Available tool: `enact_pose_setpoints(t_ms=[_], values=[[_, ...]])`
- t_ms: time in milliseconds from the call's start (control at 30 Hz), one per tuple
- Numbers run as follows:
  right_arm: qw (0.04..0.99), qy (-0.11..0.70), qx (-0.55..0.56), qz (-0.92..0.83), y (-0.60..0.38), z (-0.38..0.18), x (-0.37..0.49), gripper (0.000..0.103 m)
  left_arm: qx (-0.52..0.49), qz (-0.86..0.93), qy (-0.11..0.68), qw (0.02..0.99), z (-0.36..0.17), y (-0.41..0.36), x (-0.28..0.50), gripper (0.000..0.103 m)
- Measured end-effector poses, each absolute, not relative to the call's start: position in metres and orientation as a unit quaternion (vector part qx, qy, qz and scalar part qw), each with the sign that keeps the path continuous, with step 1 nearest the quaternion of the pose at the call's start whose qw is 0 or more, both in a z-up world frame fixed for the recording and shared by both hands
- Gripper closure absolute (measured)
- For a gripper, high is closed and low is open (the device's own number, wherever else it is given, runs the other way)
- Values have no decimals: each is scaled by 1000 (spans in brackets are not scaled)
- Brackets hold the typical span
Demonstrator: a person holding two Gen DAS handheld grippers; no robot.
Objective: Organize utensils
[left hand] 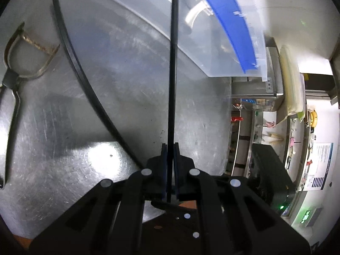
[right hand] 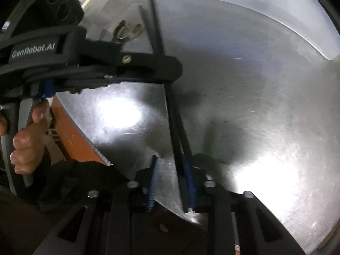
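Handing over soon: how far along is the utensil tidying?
Done: unclear, the clear bin hides its contents. In hand: the left gripper is shut on one black chopstick. Left: the second chopstick and the peeler lie on the steel table.

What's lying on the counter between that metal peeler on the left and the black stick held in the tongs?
A second black chopstick lies on the steel counter between the peeler and the held chopstick, seen from the left wrist view.

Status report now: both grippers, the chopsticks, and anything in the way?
Left gripper shut on one black chopstick. Right gripper open, same chopstick beside its right finger. Second chopstick on the metal table. Peeler off left, not in the way.
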State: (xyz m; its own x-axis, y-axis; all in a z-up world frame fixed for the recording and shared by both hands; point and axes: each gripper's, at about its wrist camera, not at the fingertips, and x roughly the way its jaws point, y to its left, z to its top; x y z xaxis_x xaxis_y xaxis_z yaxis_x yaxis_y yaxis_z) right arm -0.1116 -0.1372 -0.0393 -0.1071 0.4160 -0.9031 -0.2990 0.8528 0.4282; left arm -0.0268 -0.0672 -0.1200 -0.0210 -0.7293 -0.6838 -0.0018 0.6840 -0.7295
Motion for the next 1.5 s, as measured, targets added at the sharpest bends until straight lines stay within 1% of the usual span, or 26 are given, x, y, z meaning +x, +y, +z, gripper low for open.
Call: enact_pose_setpoints(t_ms=[133,233,333,433,533,600,700,800,867,1033,1200,1267,1367,1467,1500], values=[[677,672,70,293,-140,-16,-109,95,-277,-294,640,654,-103,-62,-23,98],[699,642,78,305,-144,17,-103,95,-266,-322,608,675,-69,-62,-16,98],[729,606,78,310,-151,52,-94,95,-236,-357,562,708,-21,-71,-3,98],[766,561,75,307,-162,93,-73,95,-201,-388,515,737,29,-85,23,98],[804,519,54,286,-169,133,-43,95,-159,-411,470,765,78,-107,66,98],[823,502,45,262,-177,155,-10,95,-148,-418,455,772,96,-121,95,98],[827,507,45,239,-187,164,35,95,-146,-418,466,766,103,-137,142,98],[809,539,51,227,-199,147,73,95,-150,-402,504,750,80,-146,188,98],[788,572,52,221,-193,114,97,95,-152,-379,542,735,48,-150,212,97],[734,639,54,225,-188,57,143,95,-163,-314,638,684,-43,-147,257,94],[674,700,63,226,-184,-2,177,95,-173,-252,704,641,-103,-142,277,94],[661,716,58,218,-176,-16,185,95,-168,-229,725,627,-122,-142,282,94],[638,739,53,208,-170,-37,192,94,-152,-201,746,616,-137,-144,285,91],[641,740,41,200,-170,-36,193,91,-141,-198,747,619,-137,-145,283,66],[642,739,40,197,-172,-35,194,84,-140,-201,744,622,-134,-145,282,48]])
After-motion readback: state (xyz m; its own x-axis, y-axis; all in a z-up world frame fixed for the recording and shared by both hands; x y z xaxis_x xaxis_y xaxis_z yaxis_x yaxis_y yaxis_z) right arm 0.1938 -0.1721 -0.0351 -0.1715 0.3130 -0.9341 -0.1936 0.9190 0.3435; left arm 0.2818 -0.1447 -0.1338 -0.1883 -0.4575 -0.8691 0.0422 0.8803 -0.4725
